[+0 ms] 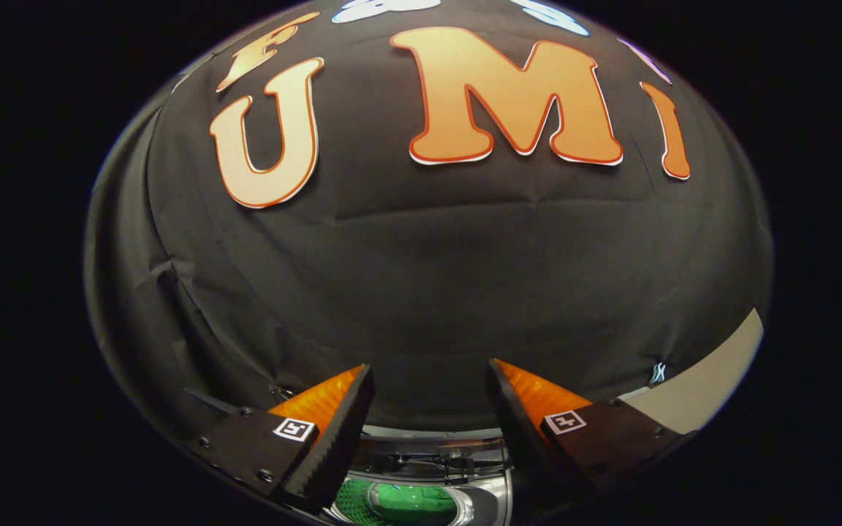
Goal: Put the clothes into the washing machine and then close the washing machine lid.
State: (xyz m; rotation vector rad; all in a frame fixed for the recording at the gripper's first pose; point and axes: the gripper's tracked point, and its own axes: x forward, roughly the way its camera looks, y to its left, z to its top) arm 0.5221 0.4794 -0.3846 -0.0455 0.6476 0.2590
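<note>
My hand-held gripper (pixel 432 376): fingers spread wide, holding nothing, raised before the booth's black cloth wall (pixel 428 292). Washing machine (pixel 428 467): below, between my fingers, something green visible inside.

You are in a staged recording booth, not a home: creased black cloth wall (pixel 428 277) from nine to three o'clock, a small washing machine's open green-lit drum (pixel 410 504) at six o'clock.

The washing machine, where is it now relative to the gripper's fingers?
In the gripper view, the washing machine lies low between the open gripper's two fingers, below the booth's black cloth wall.
</note>
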